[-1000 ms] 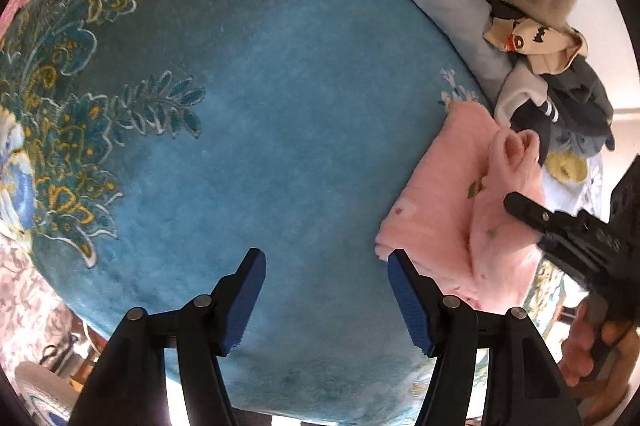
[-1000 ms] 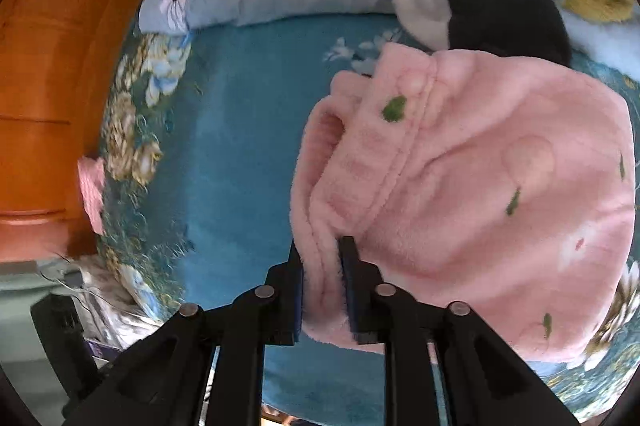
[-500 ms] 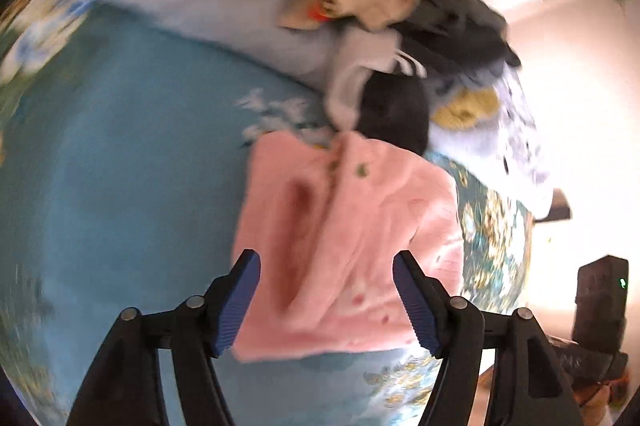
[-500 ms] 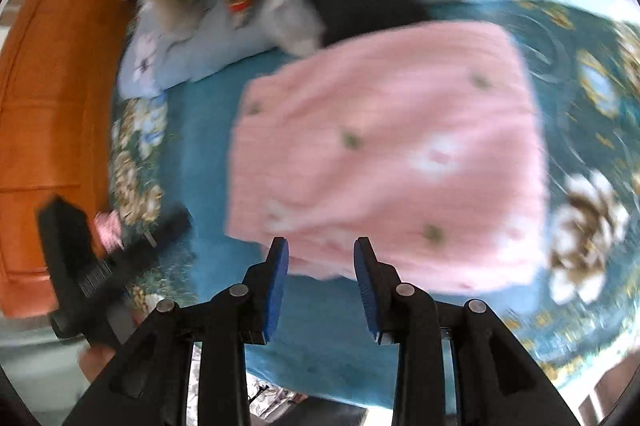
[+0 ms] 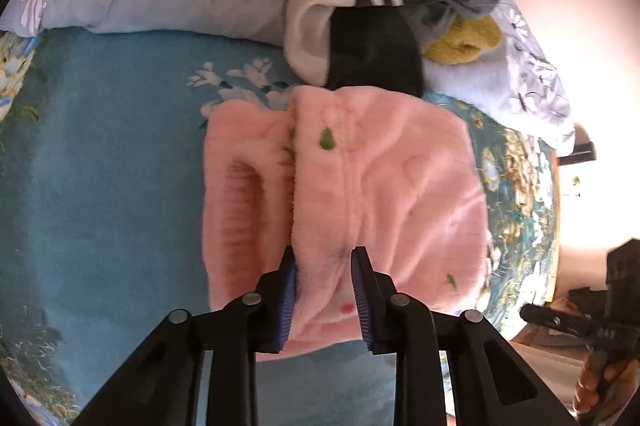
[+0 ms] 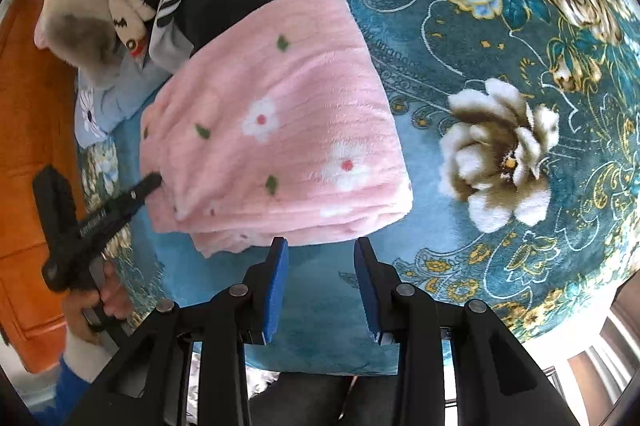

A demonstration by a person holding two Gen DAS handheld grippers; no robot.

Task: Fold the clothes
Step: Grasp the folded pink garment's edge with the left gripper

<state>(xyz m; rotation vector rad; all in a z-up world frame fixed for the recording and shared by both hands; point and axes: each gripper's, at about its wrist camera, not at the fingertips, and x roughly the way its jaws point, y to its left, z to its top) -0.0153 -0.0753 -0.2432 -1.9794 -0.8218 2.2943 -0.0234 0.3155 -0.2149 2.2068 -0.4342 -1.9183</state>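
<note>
a: pink and fluffy, that's the fleece top with little flowers and green leaves (image 5: 360, 194). it lies folded in a thick pile on the blue flowery blanket (image 5: 112, 154), right by the heap of other clothes (image 5: 372, 26) at the pillows.

b: what are your tongs doing?

a: your left gripper (image 5: 324, 290) has just been squeezing in. its blue pads sit on both sides of a fat bunch of the pink top near its front edge, and they press into it. so you hold the top there.

b: and the other one?

a: your right gripper (image 6: 320, 278) is apart, with only blanket between its pads. it hangs just in front of the folded edge, not touching it.

b: so which step is this?

a: i think the folding of this top is nearly done, and you are grabbing the pile to move it or tuck it once more. i cannot tell which.

b: what comes next?

a: slide your right gripper under the thick edge and pinch all the layers. then lift both sides together and keep them level, or the soft pile may flop open.
</note>
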